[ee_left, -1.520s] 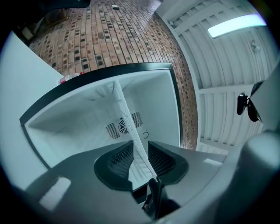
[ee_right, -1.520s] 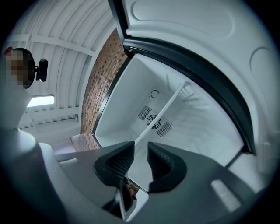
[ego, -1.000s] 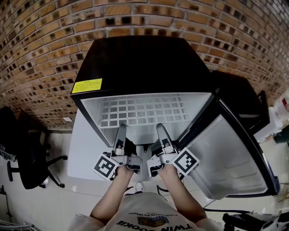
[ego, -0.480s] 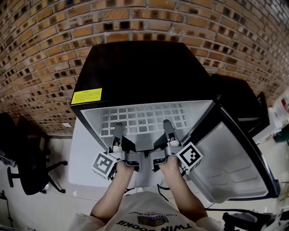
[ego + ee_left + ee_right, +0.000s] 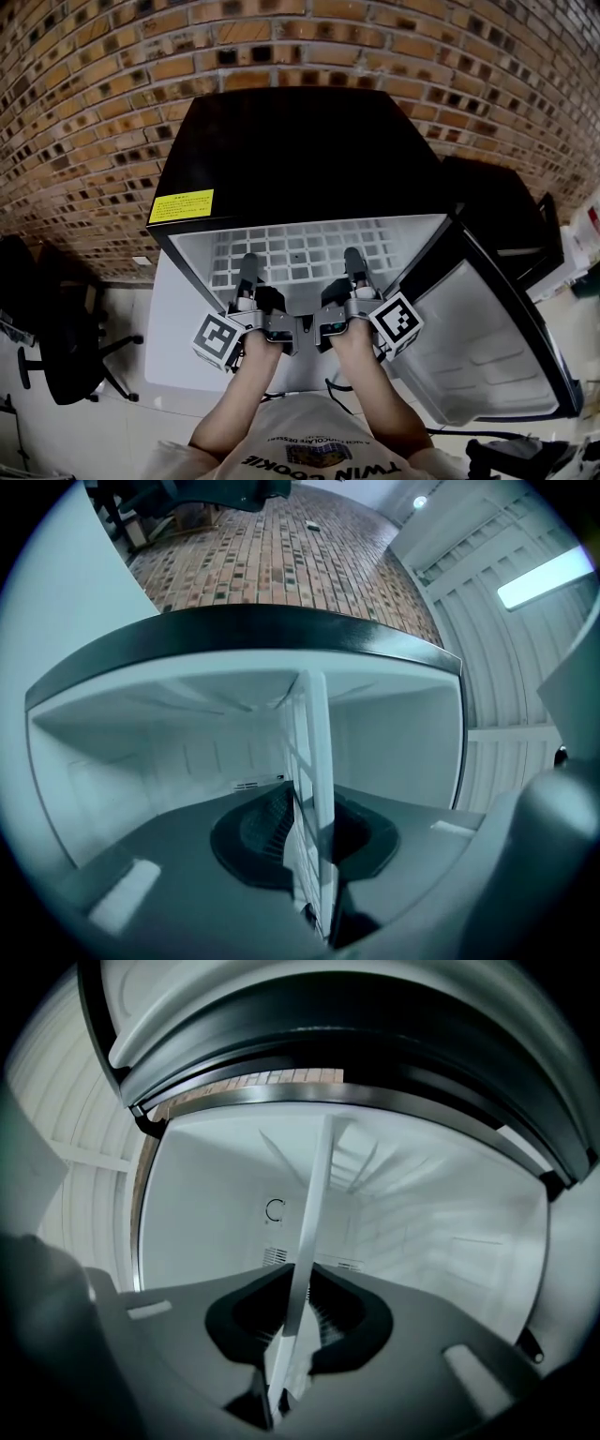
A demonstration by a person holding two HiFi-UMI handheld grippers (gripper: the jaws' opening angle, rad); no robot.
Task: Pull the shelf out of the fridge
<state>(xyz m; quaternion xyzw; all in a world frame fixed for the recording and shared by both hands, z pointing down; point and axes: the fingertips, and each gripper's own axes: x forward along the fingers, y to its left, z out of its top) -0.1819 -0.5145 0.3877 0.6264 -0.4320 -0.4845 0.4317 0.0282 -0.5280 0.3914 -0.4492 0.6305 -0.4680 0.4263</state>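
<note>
Item: shelf (image 5: 300, 246), a white wire grid, seated inside the open fridge (image 5: 281, 141) and not yet drawn out. Held by left tongs (image 5: 247, 265) and right tongs (image 5: 353, 259), both closing, each pinching its front bar. They are spaced apart, presumably for a level, straight pull.

The fridge (image 5: 291, 141) is gleaming glossy black on top, at twelve o'clock; the shelf (image 5: 300, 246) is showing smooth white-coated wire; the brick wall (image 5: 94, 94) is looking rough, matt.
</note>
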